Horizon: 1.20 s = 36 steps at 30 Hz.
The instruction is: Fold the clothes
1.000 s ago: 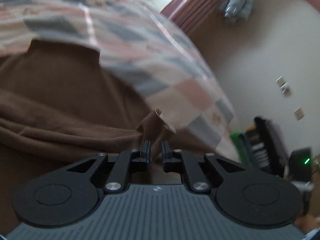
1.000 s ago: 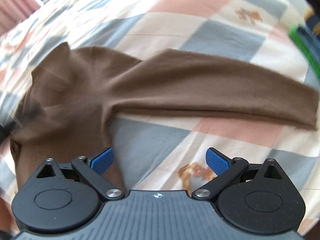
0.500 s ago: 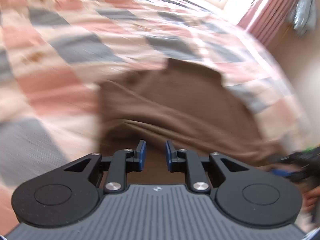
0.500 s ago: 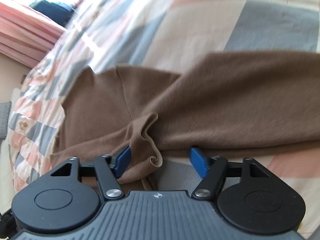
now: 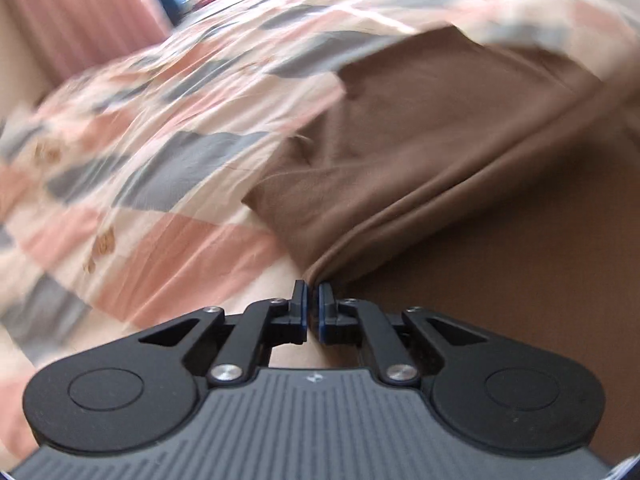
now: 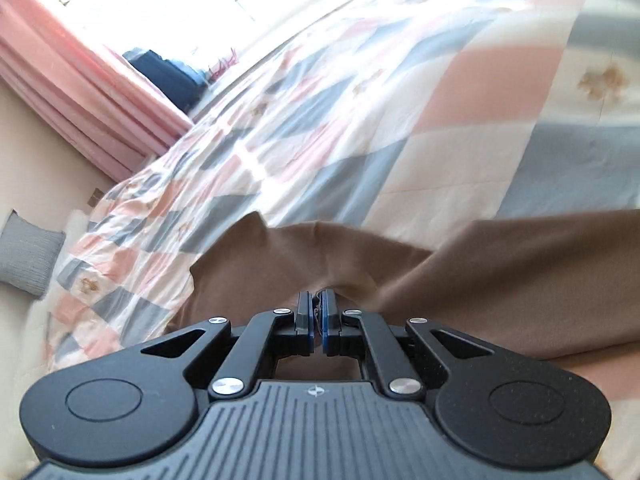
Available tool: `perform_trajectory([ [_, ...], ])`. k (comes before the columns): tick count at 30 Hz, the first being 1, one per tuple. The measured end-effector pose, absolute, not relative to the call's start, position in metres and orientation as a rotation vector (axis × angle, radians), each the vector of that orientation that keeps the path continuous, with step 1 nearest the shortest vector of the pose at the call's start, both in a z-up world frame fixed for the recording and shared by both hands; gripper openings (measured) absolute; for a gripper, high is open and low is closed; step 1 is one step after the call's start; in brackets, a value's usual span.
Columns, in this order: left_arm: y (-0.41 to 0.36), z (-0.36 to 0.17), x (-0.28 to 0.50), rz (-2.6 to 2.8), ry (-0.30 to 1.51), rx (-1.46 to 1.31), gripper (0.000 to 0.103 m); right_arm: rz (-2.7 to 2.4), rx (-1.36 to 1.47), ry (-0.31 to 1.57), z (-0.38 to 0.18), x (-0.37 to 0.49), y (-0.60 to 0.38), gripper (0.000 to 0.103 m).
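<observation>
Left wrist view: your left gripper (image 5: 313,302) has its fingers pressed nearly together, pinching a folded edge of the brown top (image 5: 420,152) right at the tips, low centre of the frame. The top fills the right half and upper right, with a rolled fold running diagonally from the fingertips up toward the right edge. Checked bedspread (image 5: 160,168) in pink, grey and cream takes the left half, blurred. A pink curtain (image 5: 80,12) sits in the upper left corner.

Right wrist view: your right gripper (image 6: 315,314) is also closed down, fingers almost touching, with a bit of the brown top (image 6: 500,276) caught between the blue pads (image 6: 325,312). The cloth bunches up just above the fingertips, centre of the frame. A long brown band stretches off to the right edge; another part lies flat to the left of the fingers, with a pointed corner sticking up. The bedspread (image 6: 400,120) covers the upper right and middle. Pink curtain (image 6: 80,80) and bright window (image 6: 200,4) at upper left, something dark blue (image 6: 168,72) below the window, a grey cushion (image 6: 28,256) at the left edge.
</observation>
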<state>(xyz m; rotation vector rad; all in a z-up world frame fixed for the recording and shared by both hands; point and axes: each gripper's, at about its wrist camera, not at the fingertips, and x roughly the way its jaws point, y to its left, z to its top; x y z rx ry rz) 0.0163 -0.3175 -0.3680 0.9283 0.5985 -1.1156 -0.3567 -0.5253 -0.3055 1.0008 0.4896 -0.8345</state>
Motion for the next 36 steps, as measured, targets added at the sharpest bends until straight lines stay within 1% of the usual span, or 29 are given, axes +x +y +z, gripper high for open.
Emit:
perform_trajectory([
  [2,-0.31,-0.375,0.023,-1.141,0.65,0.996,0.003,-0.896,1.059,0.615,-0.332,-0.361,-0.523,0.003],
  [3,-0.308,-0.372,0.034,-1.161,0.702,0.953,0.006,-0.921,1.101,0.674,-0.347,-0.364,-0.522,0.004],
  [4,-0.307,-0.367,0.046,-1.179,0.761,0.896,0.007,-0.919,1.16,0.709,-0.362,-0.367,-0.522,0.004],
  [5,-0.311,-0.358,0.063,-1.189,0.836,0.794,0.009,-0.914,1.189,0.7,-0.369,-0.369,-0.52,0.011],
  [7,-0.323,-0.344,0.101,-1.177,0.969,0.573,0.022,-0.935,1.183,0.654,-0.369,-0.371,-0.518,0.019],
  [8,-0.332,-0.342,0.117,-1.156,1.01,0.486,0.027,-0.944,1.183,0.629,-0.369,-0.372,-0.518,0.04],
  [9,-0.343,-0.342,0.133,-1.139,1.053,0.406,0.027,-0.952,1.199,0.597,-0.369,-0.374,-0.52,0.058],
  [10,-0.355,-0.346,0.147,-1.121,1.105,0.337,0.028,-0.959,1.224,0.572,-0.372,-0.376,-0.522,0.062],
  [12,-0.379,-0.355,0.172,-1.077,1.176,0.239,0.029,-0.97,1.272,0.525,-0.377,-0.379,-0.526,0.064],
  [14,-0.402,-0.365,0.19,-1.045,1.204,0.213,0.031,-0.97,1.306,0.512,-0.381,-0.381,-0.533,0.064],
  [15,-0.413,-0.37,0.196,-1.048,1.223,0.217,0.031,-0.963,1.311,0.514,-0.383,-0.382,-0.534,0.06],
  [16,-0.424,-0.376,0.2,-1.076,1.25,0.235,0.031,-0.955,1.317,0.516,-0.385,-0.382,-0.535,0.052],
  [17,-0.435,-0.38,0.202,-1.103,1.267,0.266,0.028,-0.948,1.321,0.52,-0.386,-0.383,-0.536,0.025],
  [18,-0.445,-0.381,0.198,-1.131,1.256,0.337,0.01,-0.941,1.321,0.532,-0.387,-0.382,-0.537,0.004],
  [19,-0.454,-0.382,0.193,-1.157,1.233,0.41,0.003,-0.936,1.317,0.537,-0.387,-0.382,-0.536,0.004],
  [21,-0.462,-0.373,0.175,-1.2,1.106,0.526,0.003,-0.947,1.262,0.509,-0.376,-0.387,-0.526,0.001],
  [23,-0.464,-0.365,0.16,-1.215,0.971,0.605,0.003,-0.969,1.206,0.492,-0.365,-0.392,-0.516,0.0],
  [25,-0.465,-0.369,0.149,-1.185,0.878,0.669,0.003,-1.052,1.216,0.546,-0.371,-0.398,-0.512,0.0],
  [26,-0.468,-0.376,0.142,-1.159,0.835,0.73,0.001,-1.086,1.229,0.563,-0.374,-0.402,-0.51,0.0],
  [28,-0.472,-0.39,0.126,-1.108,0.727,0.883,0.004,-1.099,1.318,0.523,-0.383,-0.411,-0.511,0.0],
  [30,-0.469,-0.387,0.125,-1.096,0.717,0.852,0.006,-1.105,1.401,0.448,-0.385,-0.419,-0.509,0.01],
  [31,-0.467,-0.383,0.128,-1.088,0.734,0.801,0.007,-1.105,1.441,0.398,-0.383,-0.422,-0.507,0.02],
  [33,-0.457,-0.367,0.141,-1.055,0.792,0.655,0.008,-1.097,1.509,0.292,-0.382,-0.425,-0.499,0.056],
  [34,-0.451,-0.358,0.145,-1.051,0.815,0.598,0.008,-1.086,1.53,0.262,-0.384,-0.423,-0.496,0.062],
  [35,-0.445,-0.349,0.146,-1.066,0.828,0.561,0.009,-1.076,1.551,0.232,-0.386,-0.42,-0.492,0.065],
  [36,-0.44,-0.341,0.147,-1.086,0.841,0.531,0.009,-1.066,1.571,0.205,-0.389,-0.416,-0.489,0.065],
])
